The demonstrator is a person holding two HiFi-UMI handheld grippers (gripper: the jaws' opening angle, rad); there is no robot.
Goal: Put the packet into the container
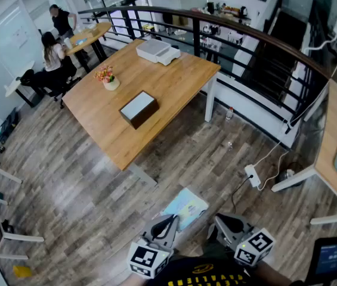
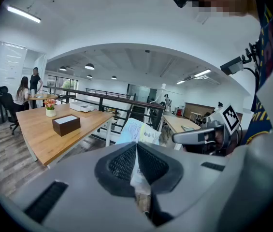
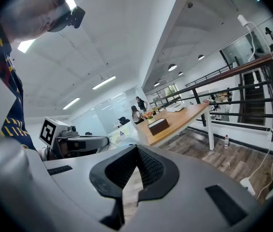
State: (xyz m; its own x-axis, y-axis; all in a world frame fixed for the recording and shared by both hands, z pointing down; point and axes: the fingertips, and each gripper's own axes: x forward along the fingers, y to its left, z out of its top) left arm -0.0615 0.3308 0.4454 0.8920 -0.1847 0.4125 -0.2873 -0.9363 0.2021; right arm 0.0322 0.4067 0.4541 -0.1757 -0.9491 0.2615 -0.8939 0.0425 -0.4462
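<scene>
A pale blue and yellow packet [image 1: 185,207] is pinched at its near edge by my left gripper [image 1: 172,220], low in the head view above the wooden floor. In the left gripper view the packet [image 2: 138,132] rises from between the shut jaws of that gripper [image 2: 137,148]. My right gripper [image 1: 220,219] is beside it, shut, with nothing in it. Its own view shows its jaws [image 3: 136,151] closed together. The container, a dark brown box with a pale top [image 1: 138,108], sits on the wooden table [image 1: 174,82], well ahead of both grippers.
A flower pot [image 1: 107,77] and white boxes [image 1: 157,50] also stand on the table. A dark railing [image 1: 263,40] runs behind it. A power strip with cables [image 1: 253,175] lies on the floor at right. Two people are at a far table [image 1: 87,36].
</scene>
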